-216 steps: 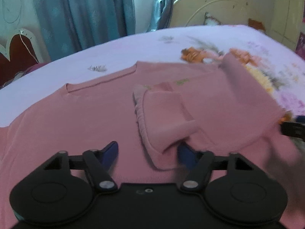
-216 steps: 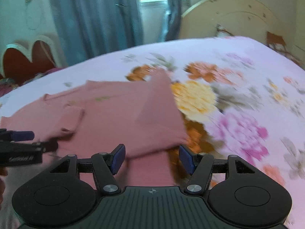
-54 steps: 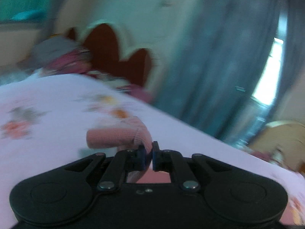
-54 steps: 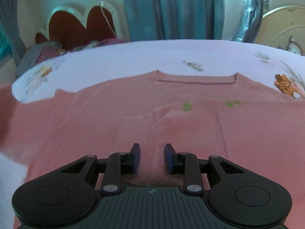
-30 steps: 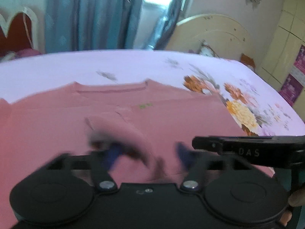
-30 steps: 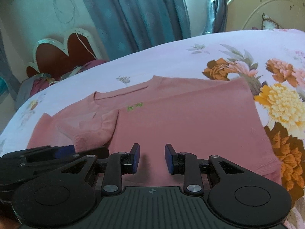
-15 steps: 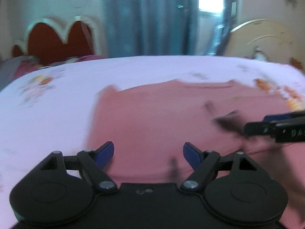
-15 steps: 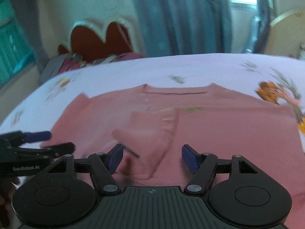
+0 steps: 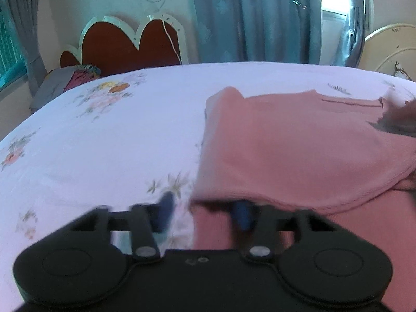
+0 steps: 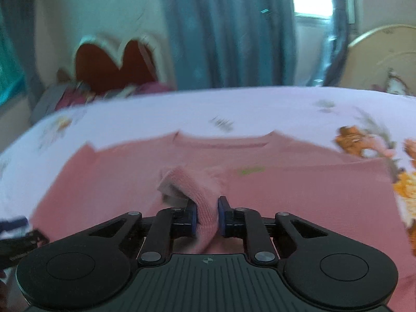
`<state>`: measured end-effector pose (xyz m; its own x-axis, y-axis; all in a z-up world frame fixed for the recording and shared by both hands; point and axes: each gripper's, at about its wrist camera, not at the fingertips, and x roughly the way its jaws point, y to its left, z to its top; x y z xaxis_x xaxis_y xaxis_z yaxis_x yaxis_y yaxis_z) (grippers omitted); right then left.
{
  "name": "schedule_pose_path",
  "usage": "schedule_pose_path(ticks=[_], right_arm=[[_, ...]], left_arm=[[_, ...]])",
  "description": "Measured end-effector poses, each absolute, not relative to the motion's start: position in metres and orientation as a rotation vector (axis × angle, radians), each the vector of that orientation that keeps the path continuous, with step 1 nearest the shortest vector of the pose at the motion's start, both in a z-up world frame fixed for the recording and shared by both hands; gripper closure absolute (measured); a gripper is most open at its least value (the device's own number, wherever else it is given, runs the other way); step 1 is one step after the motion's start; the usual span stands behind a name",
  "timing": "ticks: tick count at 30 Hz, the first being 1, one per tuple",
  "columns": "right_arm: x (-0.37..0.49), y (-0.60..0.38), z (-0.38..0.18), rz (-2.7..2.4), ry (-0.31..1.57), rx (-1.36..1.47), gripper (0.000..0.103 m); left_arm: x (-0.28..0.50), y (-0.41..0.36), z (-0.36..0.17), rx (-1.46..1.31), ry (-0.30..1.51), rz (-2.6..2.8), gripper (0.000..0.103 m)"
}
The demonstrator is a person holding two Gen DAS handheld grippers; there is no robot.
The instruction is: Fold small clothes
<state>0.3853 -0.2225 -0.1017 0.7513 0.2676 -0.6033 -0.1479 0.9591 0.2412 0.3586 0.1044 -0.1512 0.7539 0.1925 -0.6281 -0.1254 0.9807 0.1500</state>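
— Items, left to right?

— One heart-shaped headboard [image 9: 132,44], far left. One floral bed sheet [image 9: 104,140]. One pink sweater [image 10: 299,202], flat at centre and right.

— Grippers?

— Two. The left gripper [image 9: 205,212] is closing at the sweater's near left hem, blurred; the fabric edge lies between its fingers. The right gripper [image 10: 207,214] pinches the sweater's ribbed cuff [image 10: 192,182].

— Labels?

— One small green tag [image 10: 251,170], unreadable.

— Surroundings?

— Blue curtains [image 9: 254,18] far behind.

A home bedroom: a floral-sheeted bed [image 9: 104,143], blue curtains [image 9: 254,18] (drawn), a scalloped headboard [image 9: 130,44].
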Motion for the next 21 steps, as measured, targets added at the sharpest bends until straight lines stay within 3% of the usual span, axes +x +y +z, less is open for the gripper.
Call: schedule_pose_path(ticks=[1, 2, 10, 13, 14, 15, 16, 17, 21], right_arm=[[0.386, -0.233, -0.099, 0.206, 0.684, 0.208, 0.098], [0.385, -0.244, -0.098, 0.191, 0.689, 0.238, 0.098], [0.378, -0.272, -0.136, 0.155, 0.870, 0.290, 0.098], [0.374, -0.281, -0.133, 0.149, 0.857, 0.318, 0.096], [0.374, -0.284, -0.132, 0.142, 0.855, 0.326, 0.093], [0.373, -0.287, -0.130, 0.127, 0.849, 0.323, 0.078], [0.372, -0.291, -0.127, 0.104, 0.836, 0.314, 0.057], [0.367, -0.294, -0.125, 0.093, 0.822, 0.314, 0.049], [0.368, -0.305, -0.119, 0.074, 0.799, 0.316, 0.046]], left_arm=[[0.360, 0.105, -0.151, 0.103, 0.687, 0.171, 0.085], [0.362, 0.105, -0.153, 0.104, 0.687, 0.172, 0.089], [0.361, 0.115, -0.157, 0.056, 0.686, 0.155, 0.089], [0.358, 0.115, -0.156, 0.088, 0.692, 0.142, 0.088], [0.356, 0.114, -0.157, 0.109, 0.696, 0.136, 0.086], [0.353, 0.113, -0.156, 0.125, 0.699, 0.130, 0.086], [0.350, 0.113, -0.155, 0.133, 0.704, 0.121, 0.085], [0.347, 0.115, -0.154, 0.134, 0.708, 0.113, 0.082], [0.334, 0.127, -0.144, 0.068, 0.725, 0.087, 0.077]])
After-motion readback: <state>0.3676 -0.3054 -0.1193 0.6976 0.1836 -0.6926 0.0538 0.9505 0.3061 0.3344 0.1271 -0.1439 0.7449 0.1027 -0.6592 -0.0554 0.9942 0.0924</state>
